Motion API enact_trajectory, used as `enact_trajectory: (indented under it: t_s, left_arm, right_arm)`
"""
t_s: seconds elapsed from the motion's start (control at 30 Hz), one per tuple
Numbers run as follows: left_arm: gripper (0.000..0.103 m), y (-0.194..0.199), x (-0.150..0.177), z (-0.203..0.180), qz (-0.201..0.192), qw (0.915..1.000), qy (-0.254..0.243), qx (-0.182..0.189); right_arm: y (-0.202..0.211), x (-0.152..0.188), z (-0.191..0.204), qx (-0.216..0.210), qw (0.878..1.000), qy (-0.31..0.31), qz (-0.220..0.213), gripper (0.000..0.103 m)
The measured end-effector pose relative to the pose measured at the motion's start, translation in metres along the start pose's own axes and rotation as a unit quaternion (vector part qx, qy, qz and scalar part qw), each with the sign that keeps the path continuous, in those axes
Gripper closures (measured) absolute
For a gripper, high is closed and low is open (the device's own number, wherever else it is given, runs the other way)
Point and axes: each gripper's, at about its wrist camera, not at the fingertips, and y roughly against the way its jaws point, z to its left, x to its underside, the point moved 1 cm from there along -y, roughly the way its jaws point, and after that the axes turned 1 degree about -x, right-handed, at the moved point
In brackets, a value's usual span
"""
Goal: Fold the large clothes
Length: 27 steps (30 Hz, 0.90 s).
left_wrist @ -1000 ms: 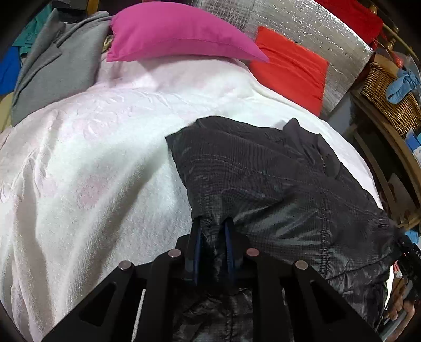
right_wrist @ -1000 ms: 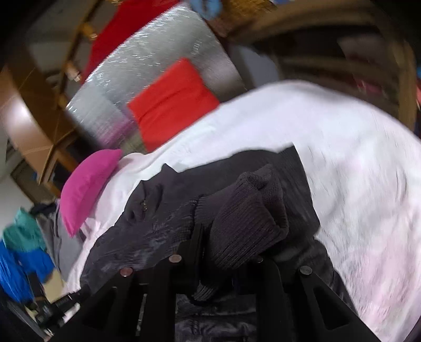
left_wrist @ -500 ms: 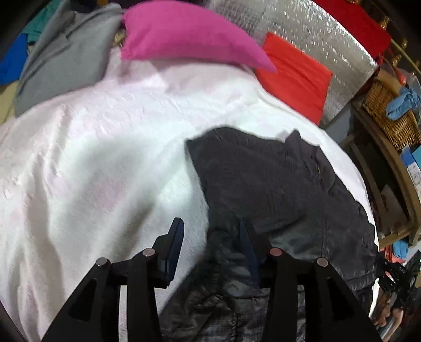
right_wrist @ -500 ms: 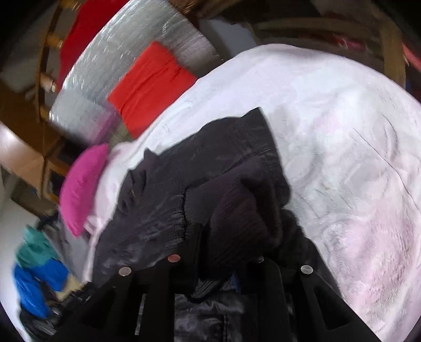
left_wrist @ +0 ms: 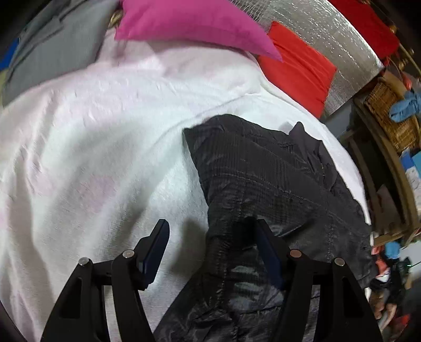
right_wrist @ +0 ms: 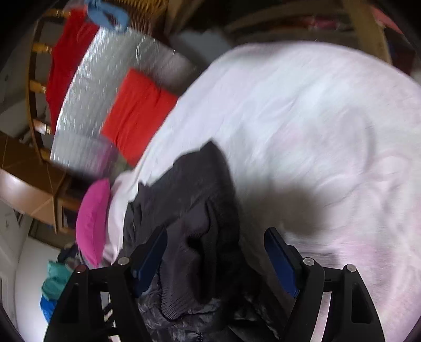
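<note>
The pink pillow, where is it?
In the left wrist view, the pink pillow lies at the top, at the bed's far end, beside the red cushion.

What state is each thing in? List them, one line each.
Left gripper: jaws open, holding nothing, jacket fabric between them.
Right gripper: jaws open, knit cuff lying loose between them.
Jacket: dark, lying partly folded on the bed, released.
Knit cuff: bunched, resting on the jacket.
Bedspread: white, spread out, lightly wrinkled.
Pink pillow: lying at the head of the bed.
</note>
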Motion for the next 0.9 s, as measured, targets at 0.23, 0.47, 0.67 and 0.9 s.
enact_trajectory:
  t_s: [0.23,0.47,0.67,0.9]
  left_arm:
    - [0.038,-0.016,0.003,-0.005,0.033,0.9979,0.009,0.055]
    - [0.068,-0.017,0.002,-0.017,0.015,0.9984,-0.004,0.055]
    - [0.053,-0.020,0.003,-0.015,0.028,0.9987,-0.009,0.041]
    - [0.037,-0.023,0.005,-0.007,0.063,0.9955,0.011,0.070]
  right_arm:
    - [-0.049,0.008,0.014,0.008,0.997,0.043,0.066,0.048]
    - [-0.037,0.018,0.045,0.021,0.993,0.118,0.018,0.067]
    - [-0.052,0.016,0.048,0.048,0.991,0.119,0.026,0.065]
    - [-0.046,0.016,0.040,0.016,0.995,0.081,0.058,0.029]
